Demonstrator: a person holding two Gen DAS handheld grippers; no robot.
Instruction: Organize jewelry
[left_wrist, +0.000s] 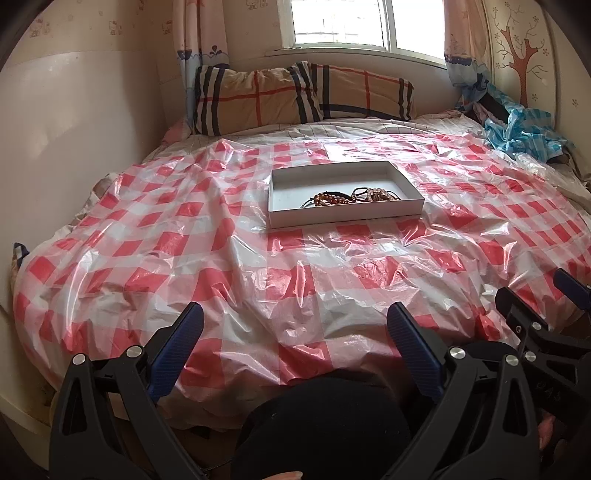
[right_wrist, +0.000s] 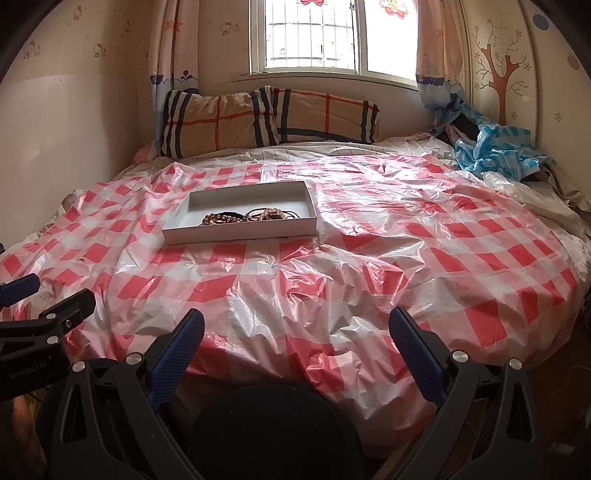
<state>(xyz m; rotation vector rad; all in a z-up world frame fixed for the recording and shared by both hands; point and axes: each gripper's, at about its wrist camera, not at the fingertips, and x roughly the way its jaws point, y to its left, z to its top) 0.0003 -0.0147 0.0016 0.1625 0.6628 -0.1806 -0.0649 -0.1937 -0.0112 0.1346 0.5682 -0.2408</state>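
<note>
Your white shallow box (left_wrist: 346, 212) sits on the red-and-white checked plastic sheet (left_wrist: 258, 280) that covers the bed, at about 12 o'clock from your left gripper (left_wrist: 295, 325) and at about 11 o'clock from your right gripper (right_wrist: 296, 325). Inside it, the beaded bracelets (left_wrist: 354, 196) lie bunched together against the near wall, toward the right half of the tray, with dark cords tangled among the brown and pale beads; the left half of the box floor shows bare white. You hold both tongs spread wide with nothing between the blue pads (left_wrist: 177, 350), low over the near edge of the bed. Your right gripper shows at 3 o'clock in the left wrist view, just beside the left one. Between your fingers and the box runs a broad stretch of wrinkled sheet with nothing lying on it. Beyond the box, at 12 o'clock, two plaid pillows (left_wrist: 303, 96) lean under the window (left_wrist: 369, 26), and crumpled blue plastic (left_wrist: 524, 133) piles up at 2 o'clock by the wall.
</note>
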